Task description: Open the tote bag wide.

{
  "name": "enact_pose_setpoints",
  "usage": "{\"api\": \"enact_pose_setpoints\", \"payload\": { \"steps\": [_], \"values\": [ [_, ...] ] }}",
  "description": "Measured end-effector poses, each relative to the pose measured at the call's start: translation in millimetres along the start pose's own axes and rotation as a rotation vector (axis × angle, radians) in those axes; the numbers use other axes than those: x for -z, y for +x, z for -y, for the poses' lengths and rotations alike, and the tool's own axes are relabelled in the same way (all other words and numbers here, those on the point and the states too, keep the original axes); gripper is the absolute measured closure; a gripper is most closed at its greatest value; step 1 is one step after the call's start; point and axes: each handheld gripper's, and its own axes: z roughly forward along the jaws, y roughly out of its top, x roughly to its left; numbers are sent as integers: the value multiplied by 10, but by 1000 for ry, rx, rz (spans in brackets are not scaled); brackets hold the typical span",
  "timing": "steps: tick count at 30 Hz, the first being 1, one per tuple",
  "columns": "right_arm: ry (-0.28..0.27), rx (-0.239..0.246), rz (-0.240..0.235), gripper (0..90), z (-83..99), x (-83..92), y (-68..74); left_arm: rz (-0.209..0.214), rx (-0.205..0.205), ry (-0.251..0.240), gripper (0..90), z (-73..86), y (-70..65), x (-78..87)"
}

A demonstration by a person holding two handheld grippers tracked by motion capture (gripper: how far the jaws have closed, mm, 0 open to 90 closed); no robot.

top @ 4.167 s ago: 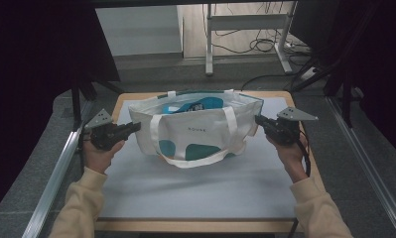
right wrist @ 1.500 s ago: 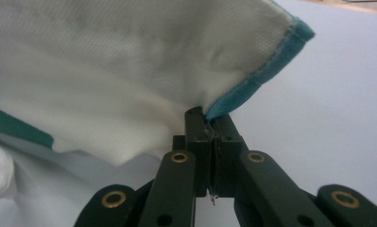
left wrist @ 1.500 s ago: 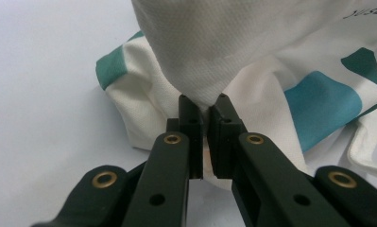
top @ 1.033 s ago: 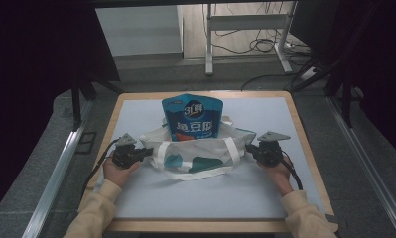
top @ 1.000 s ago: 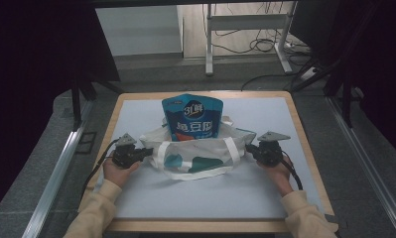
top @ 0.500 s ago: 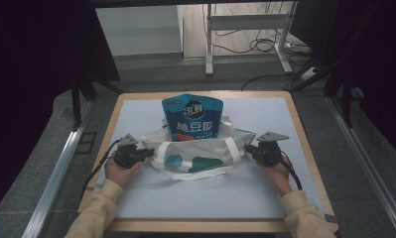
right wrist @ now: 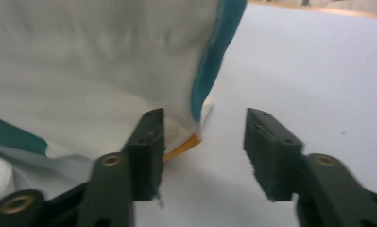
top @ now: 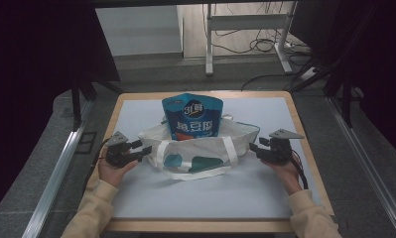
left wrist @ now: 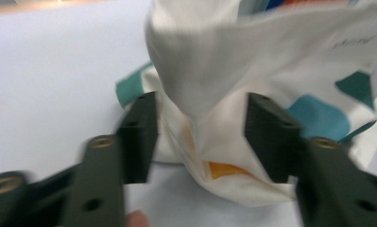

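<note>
Both grippers, left [top: 145,148] and right [top: 252,147], have fingers spread, gripping nothing. So the snack pouch [top: 192,117] could tip inside the floppy tote [top: 198,149].

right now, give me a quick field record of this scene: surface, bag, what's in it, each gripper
surface: pale mat on a wood-edged table
bag: white tote bag with teal patches, slumped open on the mat
contents: blue snack pouch standing upright, top above the bag rim
left gripper: open, jaws astride the bag's left end fabric
right gripper: open, at the bag's right corner, cloth by one jaw
handles: white straps hanging down the front
</note>
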Motion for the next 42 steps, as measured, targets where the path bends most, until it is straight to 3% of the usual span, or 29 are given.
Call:
{"api": "enact_pose_setpoints", "payload": {
  "steps": [3, 4, 8, 11, 12, 13, 14, 15, 17, 19, 29, 36, 42],
  "values": [
    [-36, -12, 6, 404, -50, 121, 17, 5, -5, -44, 372, -63, -35, 140],
    [-46, -13, 6, 402, -64, 156, 19, 0, -10, -69, 386, -96, -63, 229],
    [-73, -22, 7, 408, -109, 263, 29, 9, -7, -81, 484, -146, -100, 342],
    [-108, -17, 4, 553, -188, 405, 59, 29, 1, -78, 742, -229, -146, 422],
    [-108, -17, 4, 553, -188, 405, 59, 29, 1, -78, 851, -229, -146, 422],
    [-122, -6, -4, 662, -233, 460, 86, 23, 2, -66, 900, -256, -160, 422],
    [-132, -6, -8, 723, -256, 481, 102, 31, -3, -53, 900, -308, -183, 406],
    [-132, -6, -8, 723, -256, 481, 102, 31, -3, -53, 900, -308, -183, 406],
    [-148, 6, -35, 850, -334, 525, 158, 41, -19, -49, 900, -379, -227, 361],
    [-156, 17, -55, 888, -383, 534, 203, 43, -25, -47, 900, -404, -244, 343],
    [-141, 81, -109, 891, -580, 447, 394, 60, -60, -36, 900, -668, -329, 189],
    [-126, 113, -124, 891, -785, 308, 498, 67, -74, 11, 900, -832, -337, 12],
    [-99, 140, -147, 891, -963, 133, 600, 61, -79, 55, 900, -880, -318, -144]
  ]
}}
